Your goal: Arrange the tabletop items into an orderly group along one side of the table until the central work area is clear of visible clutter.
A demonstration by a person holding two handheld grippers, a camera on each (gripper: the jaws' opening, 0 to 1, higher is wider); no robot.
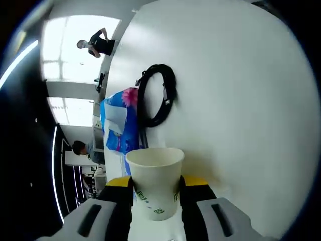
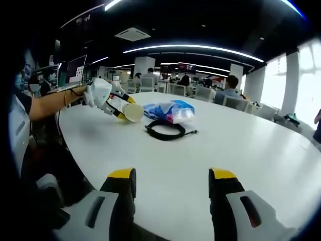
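— Paper cup (image 1: pixel 155 182), white with green marks: where is it?
— Pinched between the left tool's (image 1: pixel 156 197) jaws, above the round white table (image 1: pixel 241 100).
— What lies around it?
— A coiled black cable (image 1: pixel 158 95) just beyond, beside a blue plastic pack (image 1: pixel 120 125).
— The right tool (image 2: pixel 172 187)?
— Spread apart, holding nothing, over bare table near the edge.

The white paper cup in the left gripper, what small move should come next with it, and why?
Probably lower the white paper cup onto the white round table beside the blue plastic packet and the black coiled cable. The left gripper is shut on the cup, held tilted above the tabletop, and those two items already lie together, so setting it next to them would form the group.
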